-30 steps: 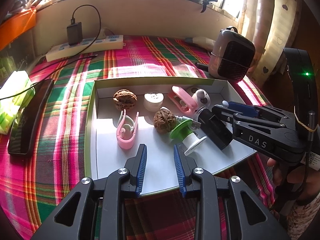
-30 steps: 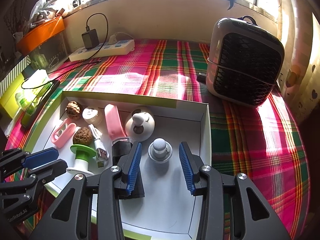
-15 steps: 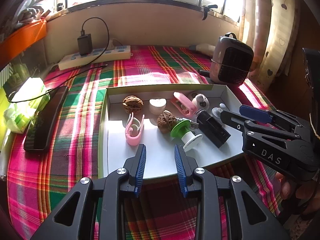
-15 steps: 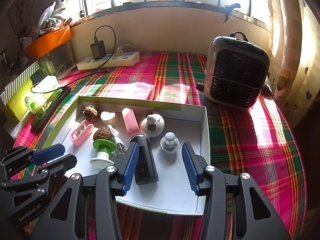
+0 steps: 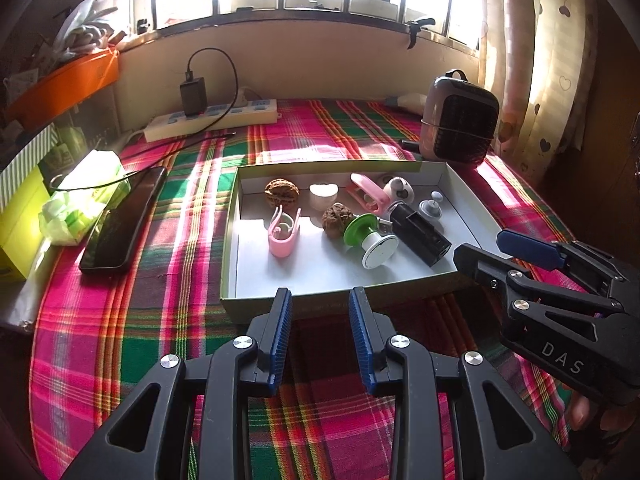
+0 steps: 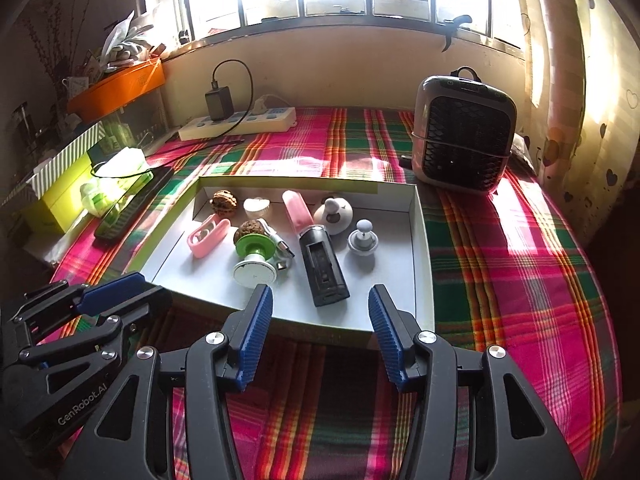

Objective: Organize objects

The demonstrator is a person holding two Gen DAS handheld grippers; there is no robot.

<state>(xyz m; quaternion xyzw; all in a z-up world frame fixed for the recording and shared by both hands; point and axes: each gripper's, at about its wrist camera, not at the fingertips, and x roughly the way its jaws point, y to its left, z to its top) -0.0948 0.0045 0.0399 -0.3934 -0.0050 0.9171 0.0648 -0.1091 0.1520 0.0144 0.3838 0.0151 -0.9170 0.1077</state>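
The shallow box [image 5: 460,184] sits mid-surface on the plaid cloth [image 5: 132,332], its near wall just past both grippers. Open cloth lies left of the box as far as the black phone [image 5: 124,224], and a wide bare stretch runs right of it in the right wrist view, up to the small heater [image 6: 464,136] at the far right. A power strip [image 5: 212,120] lies along the far wall under the window.

The left gripper [image 5: 320,332] has its jaws a narrow gap apart with nothing between them, over the cloth just short of the box's near wall. The right gripper [image 6: 320,332] has its jaws clearly wider; they have just been opening, and they hold and touch nothing.

Inside the box, far row from the left: a walnut [image 5: 282,192], a white heart-shaped piece [image 5: 323,196], a pink clip [image 5: 370,194], a white round toy [image 5: 398,190]. Nearer: a pink holder [image 5: 283,234], a second walnut [image 5: 338,220], a green-and-white spool [image 5: 370,240] touching it, a black case [image 5: 420,232] and a grey knob [image 5: 431,208]. The black case lies straight beyond the right jaws, its near end closest to them; the spool lies beyond the left jaws, slightly right
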